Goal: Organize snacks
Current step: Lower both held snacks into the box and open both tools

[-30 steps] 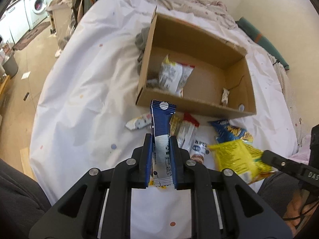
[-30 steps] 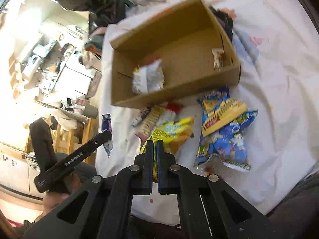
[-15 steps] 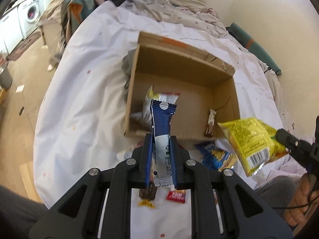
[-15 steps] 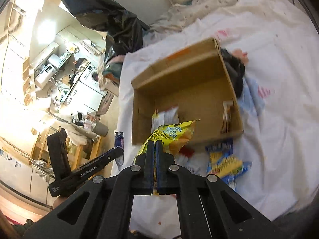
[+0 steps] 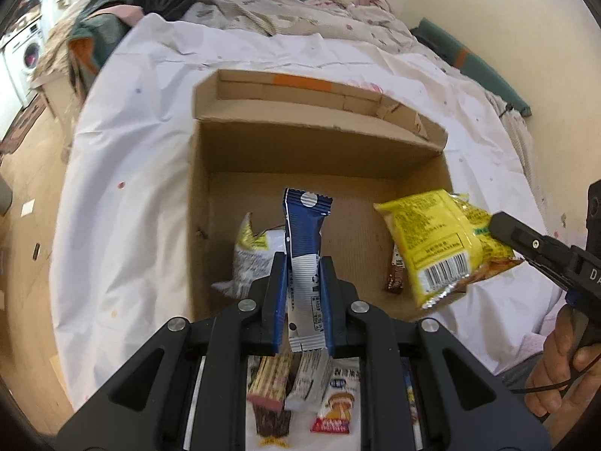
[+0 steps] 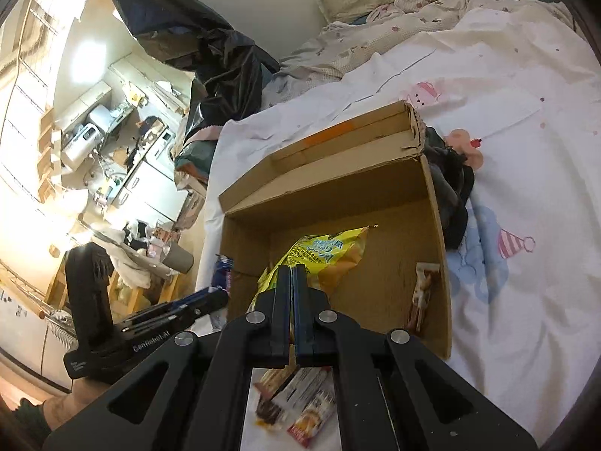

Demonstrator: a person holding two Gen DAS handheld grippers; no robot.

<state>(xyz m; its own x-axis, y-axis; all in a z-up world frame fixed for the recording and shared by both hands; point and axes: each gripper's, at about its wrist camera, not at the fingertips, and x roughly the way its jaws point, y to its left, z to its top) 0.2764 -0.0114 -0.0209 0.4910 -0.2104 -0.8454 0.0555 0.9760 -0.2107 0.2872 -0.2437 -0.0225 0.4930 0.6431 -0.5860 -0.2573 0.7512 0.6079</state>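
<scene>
Both tongs now over the open box (image 5: pixel 225 203), where a second ago they hung low over the loose snacks on the bed (image 5: pixel 124 150) in front of it; both packets lifted clear of the sheet and carried forward together. Left tongs (image 5: pixel 304 293) clamped on the blue bar (image 5: pixel 306 233), bar upright between the jaws, its top over the box floor beside the white packet (image 5: pixel 249 259) already lying inside. Right tongs (image 6: pixel 292 300) closed tight on the yellow bag (image 6: pixel 330 251), gripped at one edge; in the left view the bag hangs tilted over the right half of the box, above the small brown bar (image 5: pixel 396 274) leaning at the right wall. Neither packet touches cardboard yet, as far as can be told. Still outside, just in front of the near wall and under the tongs: several small packets (image 5: pixel 300 387) on the sheet. Judgement: carry step about done, release is next; two more snacks will join the two in the box, leaving the front cluster for later trips. The bag is light and held by a corner, likely to swing; the upright bar should drop flat once let go
</scene>
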